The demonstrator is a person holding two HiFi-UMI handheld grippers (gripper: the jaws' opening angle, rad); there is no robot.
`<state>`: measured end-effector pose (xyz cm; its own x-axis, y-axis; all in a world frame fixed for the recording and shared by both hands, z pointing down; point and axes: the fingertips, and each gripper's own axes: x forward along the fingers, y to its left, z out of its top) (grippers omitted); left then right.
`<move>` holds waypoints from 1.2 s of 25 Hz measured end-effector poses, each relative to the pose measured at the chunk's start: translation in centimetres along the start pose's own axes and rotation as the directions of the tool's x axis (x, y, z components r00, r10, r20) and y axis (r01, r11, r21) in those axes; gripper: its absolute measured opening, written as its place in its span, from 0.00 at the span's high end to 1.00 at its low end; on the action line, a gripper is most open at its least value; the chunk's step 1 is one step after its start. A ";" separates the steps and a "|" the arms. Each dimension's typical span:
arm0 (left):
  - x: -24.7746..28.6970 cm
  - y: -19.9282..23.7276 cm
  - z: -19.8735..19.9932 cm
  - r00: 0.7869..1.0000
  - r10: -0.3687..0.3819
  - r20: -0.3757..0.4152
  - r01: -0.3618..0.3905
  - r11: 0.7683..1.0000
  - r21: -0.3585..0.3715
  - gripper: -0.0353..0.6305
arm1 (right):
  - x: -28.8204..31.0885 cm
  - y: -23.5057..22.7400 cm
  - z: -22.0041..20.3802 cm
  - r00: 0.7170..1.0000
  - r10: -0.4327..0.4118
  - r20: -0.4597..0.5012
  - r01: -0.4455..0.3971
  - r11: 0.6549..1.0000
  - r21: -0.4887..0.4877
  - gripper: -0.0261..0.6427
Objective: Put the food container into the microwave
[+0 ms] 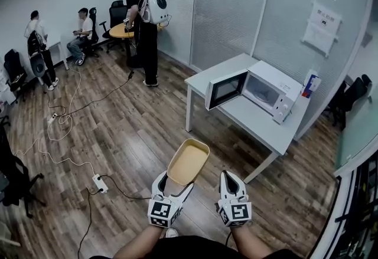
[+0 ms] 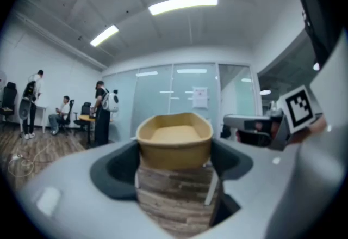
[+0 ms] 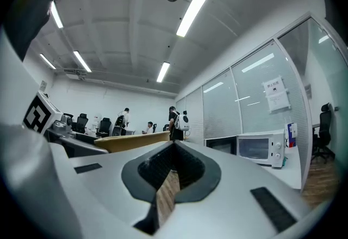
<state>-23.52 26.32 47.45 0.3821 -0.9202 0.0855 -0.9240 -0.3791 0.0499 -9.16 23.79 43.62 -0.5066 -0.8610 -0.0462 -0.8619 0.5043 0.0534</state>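
Observation:
A tan food container (image 1: 188, 161) is held out over the wooden floor, and my left gripper (image 1: 174, 183) is shut on its near end. In the left gripper view the container (image 2: 174, 140) sits between the two jaws, empty inside. My right gripper (image 1: 230, 179) is beside it to the right, shut with nothing in it; its jaws meet at the tips (image 3: 174, 145). The white microwave (image 1: 260, 91) stands on a white table (image 1: 248, 119) ahead, its door (image 1: 225, 89) swung open to the left. The microwave (image 3: 261, 149) also shows at the right of the right gripper view.
A blue and white carton (image 1: 311, 83) stands right of the microwave. Cables and a power strip (image 1: 99, 183) lie on the floor at the left. Several people (image 1: 144, 28) are at the far end of the room with chairs and desks. Glass partitions (image 1: 236, 4) run behind the table.

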 end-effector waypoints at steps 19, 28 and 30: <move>1.4 2.8 0.4 0.999 -0.052 0.011 0.052 0.999 0.006 0.33 | 2.5 0.8 -0.3 0.997 -0.072 -0.018 0.073 0.997 0.012 0.95; 8.9 2.4 0.6 0.998 -0.066 -0.012 0.066 0.998 0.008 0.33 | 6.1 -5.4 -0.3 0.998 -0.068 0.000 0.068 0.998 0.009 0.95; 10.7 2.1 0.6 0.998 -0.064 -0.013 0.064 0.998 -0.004 0.33 | 6.8 -7.0 -0.3 0.998 -0.065 0.009 0.065 0.998 0.003 0.95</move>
<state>-21.41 15.62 47.84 0.4407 -0.8926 0.0954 -0.8976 -0.4368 0.0594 -6.54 14.41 43.19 -0.4496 -0.8913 -0.0583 -0.8931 0.4474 0.0473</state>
